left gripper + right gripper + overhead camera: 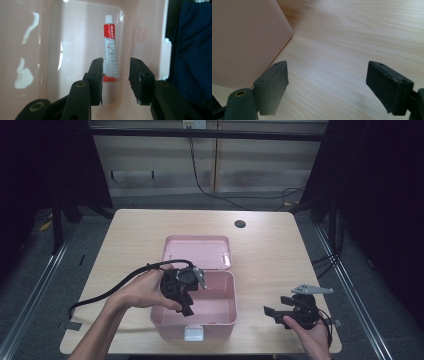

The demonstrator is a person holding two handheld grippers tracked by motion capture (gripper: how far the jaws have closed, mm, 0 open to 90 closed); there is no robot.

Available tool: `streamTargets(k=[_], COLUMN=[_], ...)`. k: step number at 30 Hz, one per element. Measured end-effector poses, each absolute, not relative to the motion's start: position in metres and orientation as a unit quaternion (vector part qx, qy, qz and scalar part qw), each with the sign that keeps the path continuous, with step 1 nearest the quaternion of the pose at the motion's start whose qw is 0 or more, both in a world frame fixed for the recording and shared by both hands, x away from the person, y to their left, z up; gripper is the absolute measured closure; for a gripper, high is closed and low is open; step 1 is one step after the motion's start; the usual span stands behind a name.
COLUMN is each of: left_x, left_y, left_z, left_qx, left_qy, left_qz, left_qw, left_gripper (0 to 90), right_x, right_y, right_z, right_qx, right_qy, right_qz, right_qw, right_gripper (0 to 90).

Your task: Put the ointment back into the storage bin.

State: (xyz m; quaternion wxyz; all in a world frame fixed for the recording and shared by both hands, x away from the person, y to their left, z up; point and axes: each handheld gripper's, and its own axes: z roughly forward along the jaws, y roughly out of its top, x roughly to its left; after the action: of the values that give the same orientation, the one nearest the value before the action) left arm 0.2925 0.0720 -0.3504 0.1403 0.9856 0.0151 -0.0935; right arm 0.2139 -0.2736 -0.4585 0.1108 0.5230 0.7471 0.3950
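Pale tabletop (270,245); in the box (227,312) our left tongs (115,81), narrowly parted, straddle a light, squashy tube (110,52); grip mid-body. Right tongs (337,87) wide.

A light wooden rectangular table (270,245) with rounded corners (a dark round cable hole (240,224) sits near its far edge) stands on grey flooring (210,200). Behind it, pale beige wall panels (165,165) carry black dangling cables (200,175). Both sides are dark.
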Motion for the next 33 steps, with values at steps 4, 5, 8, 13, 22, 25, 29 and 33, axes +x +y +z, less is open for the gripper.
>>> streamTargets(k=[4,5,8,13,22,25,29,33], left_x=[0.291,0.291,0.29,0.286,0.285,0.283,0.281,0.281], left_y=[0.078,0.079,0.084,0.091,0.116,0.128,0.14,0.15], left_z=[-0.343,-0.341,-0.337,-0.329,-0.324,-0.322,-0.317,-0.314], left_qx=[0.985,0.985,0.984,0.985,0.983,0.981,0.979,0.976], left_qy=[0.017,0.016,0.019,0.024,0.042,0.043,0.049,0.063], left_qz=[-0.094,-0.093,-0.085,-0.072,-0.065,-0.06,-0.052,-0.042], left_qw=[0.147,0.147,0.152,0.155,0.165,0.182,0.192,0.205], left_gripper=[60.6,60.7,61.7,63.6,63.5,61.6,60.7,59.8], right_x=[0.214,0.214,0.214,0.214,0.214,0.214,0.214,0.214], right_y=[-0.274,-0.274,-0.273,-0.274,-0.273,-0.274,-0.274,-0.274], right_z=[-0.458,-0.458,-0.458,-0.458,-0.458,-0.459,-0.459,-0.459], right_qx=[0.523,0.524,0.523,0.524,0.524,0.524,0.525,0.525], right_qy=[0.747,0.747,0.747,0.747,0.747,0.746,0.746,0.746], right_qz=[0.395,0.395,0.395,0.394,0.394,0.395,0.394,0.395], right_qw=[0.111,0.111,0.111,0.111,0.112,0.112,0.112,0.112], right_gripper=[17.5,17.5,17.5,17.5,17.5,17.5,17.5,17.5])
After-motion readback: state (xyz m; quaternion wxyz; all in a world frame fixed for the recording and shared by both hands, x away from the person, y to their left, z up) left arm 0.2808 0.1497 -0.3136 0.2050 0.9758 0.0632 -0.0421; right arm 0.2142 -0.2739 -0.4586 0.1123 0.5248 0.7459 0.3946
